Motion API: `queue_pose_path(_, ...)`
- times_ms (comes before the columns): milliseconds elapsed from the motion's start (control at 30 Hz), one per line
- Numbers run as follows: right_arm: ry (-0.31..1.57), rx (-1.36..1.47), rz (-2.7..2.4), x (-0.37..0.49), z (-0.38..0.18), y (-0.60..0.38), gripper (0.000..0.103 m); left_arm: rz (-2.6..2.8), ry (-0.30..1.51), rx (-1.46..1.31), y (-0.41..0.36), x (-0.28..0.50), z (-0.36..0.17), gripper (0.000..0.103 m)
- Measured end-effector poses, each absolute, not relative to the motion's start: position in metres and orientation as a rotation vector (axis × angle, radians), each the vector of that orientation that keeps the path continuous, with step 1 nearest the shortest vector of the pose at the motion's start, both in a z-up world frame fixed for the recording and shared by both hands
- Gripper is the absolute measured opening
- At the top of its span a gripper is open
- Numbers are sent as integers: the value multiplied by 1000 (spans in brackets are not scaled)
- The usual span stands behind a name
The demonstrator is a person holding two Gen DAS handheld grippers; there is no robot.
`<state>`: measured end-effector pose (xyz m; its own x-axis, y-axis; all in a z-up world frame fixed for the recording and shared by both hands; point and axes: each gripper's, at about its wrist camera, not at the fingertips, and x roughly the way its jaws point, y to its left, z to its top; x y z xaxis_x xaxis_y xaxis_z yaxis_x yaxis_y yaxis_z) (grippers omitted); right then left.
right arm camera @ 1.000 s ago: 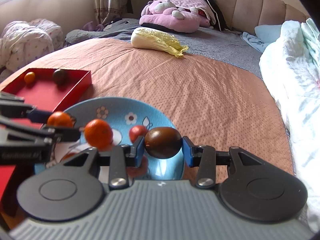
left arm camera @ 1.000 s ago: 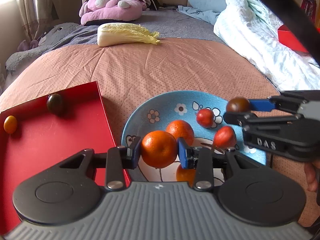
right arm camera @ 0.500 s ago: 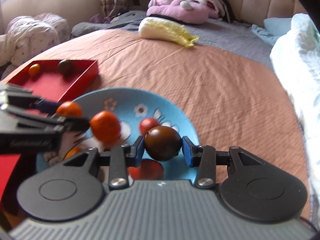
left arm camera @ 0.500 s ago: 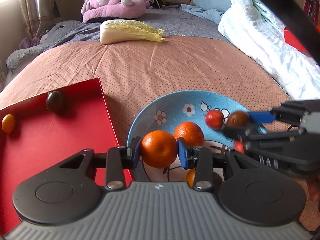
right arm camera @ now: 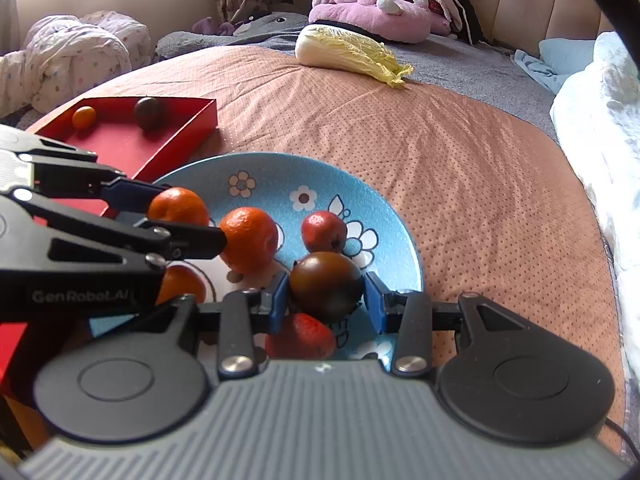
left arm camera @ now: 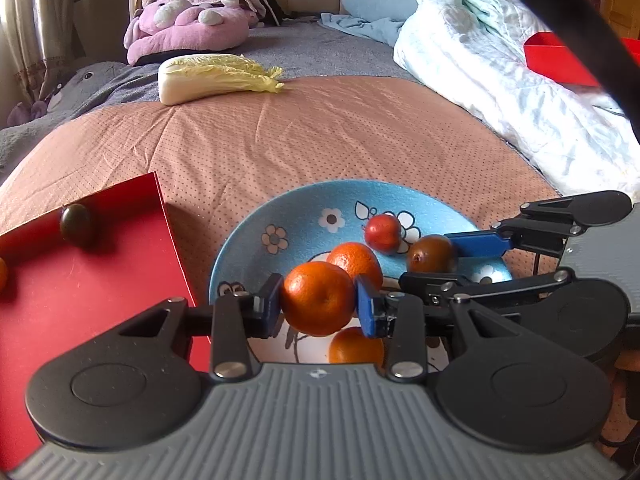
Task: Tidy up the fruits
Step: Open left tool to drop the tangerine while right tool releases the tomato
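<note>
Left wrist view: a bed covered by a peach dotted sheet (left arm camera: 320, 140). A napa cabbage (left arm camera: 216, 76) lies at 12 o'clock, a pink plush toy (left arm camera: 192, 28) behind it, and a white quilt (left arm camera: 520, 88) at 2 o'clock. A red tray (left arm camera: 80, 300) sits at 9 o'clock with a dark tomato (left arm camera: 77, 225) in its far corner. A blue floral plate (left arm camera: 304, 216) lies at centre, bearing a loose tangerine (left arm camera: 356, 258), another tangerine (left arm camera: 356, 350) and a red tomato (left arm camera: 383, 233). The left gripper (left arm camera: 318, 306) points down at a slant over the plate, its blue pads pinching a tangerine (left arm camera: 318, 304). The right gripper (left arm camera: 436, 264) enters from 3 o'clock.

Right wrist view: same bed; a bundled spotted blanket (right arm camera: 68, 60) at 10 o'clock and the tray at 9 o'clock, holding a small orange fruit (right arm camera: 84, 117) beside the dark tomato. The right gripper slants down over the plate's near edge. A dark brown tomato (right arm camera: 326, 286) sits between its pads; the jaws have just been opening, and a sliver of gap shows at the right pad. A strawberry-red fruit (right arm camera: 304, 338) lies beneath.
</note>
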<state>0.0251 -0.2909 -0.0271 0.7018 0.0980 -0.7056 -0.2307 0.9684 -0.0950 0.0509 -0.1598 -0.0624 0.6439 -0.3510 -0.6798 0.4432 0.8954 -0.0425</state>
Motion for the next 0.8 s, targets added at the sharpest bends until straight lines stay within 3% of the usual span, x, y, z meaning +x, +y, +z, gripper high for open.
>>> queue_pose_path(567, 755, -228, 197, 18, -11, -279, 46, -450, 713, 108, -149, 41, -47, 46)
queue_pose_path(800, 731, -244, 202, 15, 2, -270, 46, -419, 682, 57, -134, 37, -33, 57)
